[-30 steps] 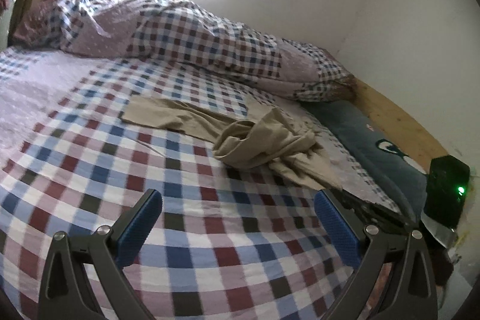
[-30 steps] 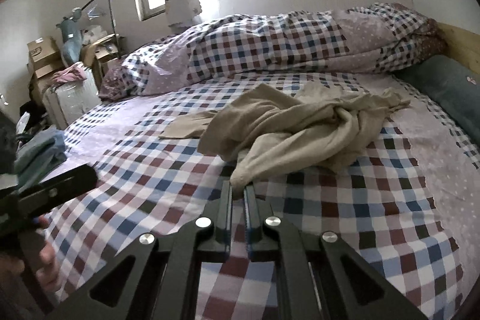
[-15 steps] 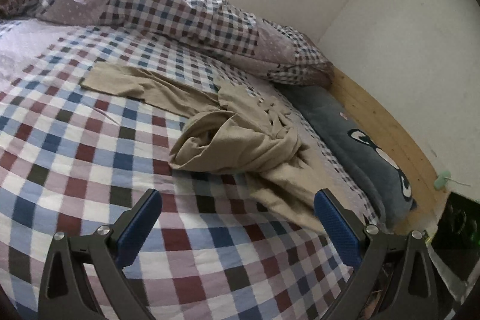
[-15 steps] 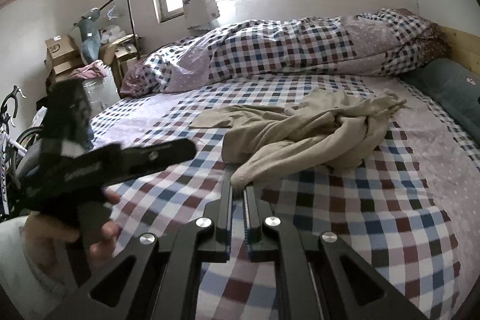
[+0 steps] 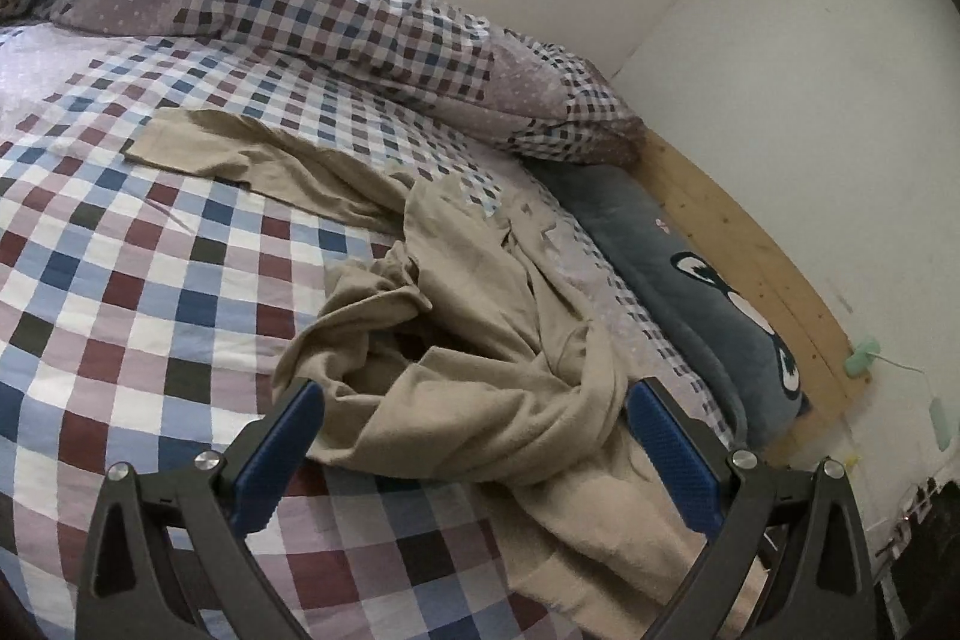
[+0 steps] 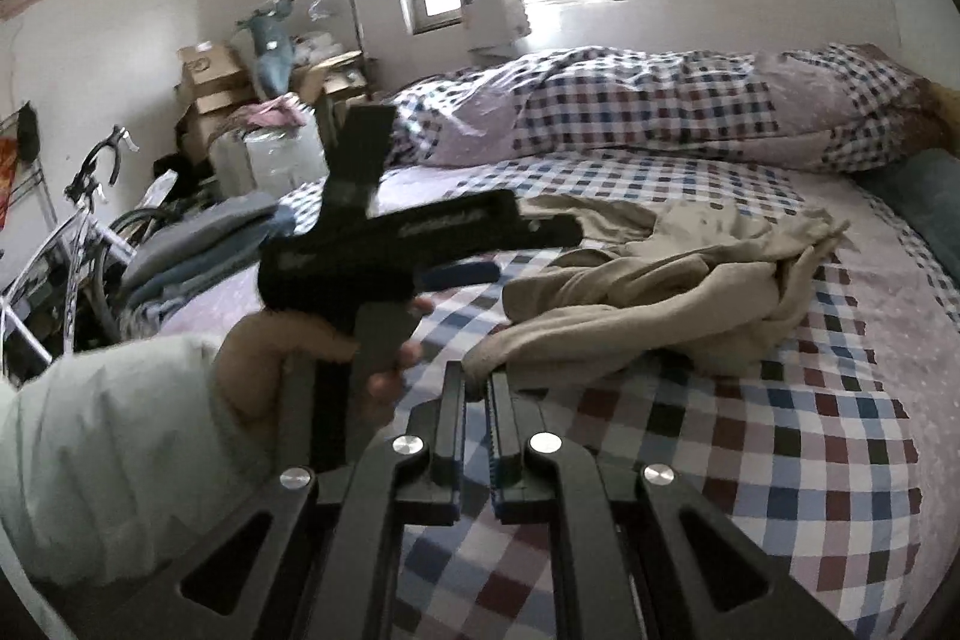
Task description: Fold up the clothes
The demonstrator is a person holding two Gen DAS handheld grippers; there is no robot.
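A crumpled beige garment point(image 5: 480, 316) lies on the checked bed sheet point(image 5: 150, 310), one long part stretched out flat toward the far left. My left gripper point(image 5: 474, 394) is open wide, its blue pads point(image 5: 276, 448) on either side of the garment's near bunched end and just above it. In the right wrist view the garment point(image 6: 660, 292) runs to my right gripper point(image 6: 477, 376), which is shut on its near corner. A hand in a pale sleeve point(image 6: 120, 430) holds the left gripper point(image 6: 528, 250) at the left of that view.
A rolled checked duvet point(image 5: 360, 10) lies along the far side of the bed. A dark blue pillow point(image 5: 708, 292) rests against the wooden headboard point(image 5: 750, 244) on the right. Beside the bed stand a bicycle point(image 6: 78, 232), cardboard boxes point(image 6: 210, 82) and folded clothes point(image 6: 198, 244).
The left gripper has swung right and closer, so the garment's bunch now sits between its open jaws. The right gripper shifted sideways with the corner held; the left hand came into its view.
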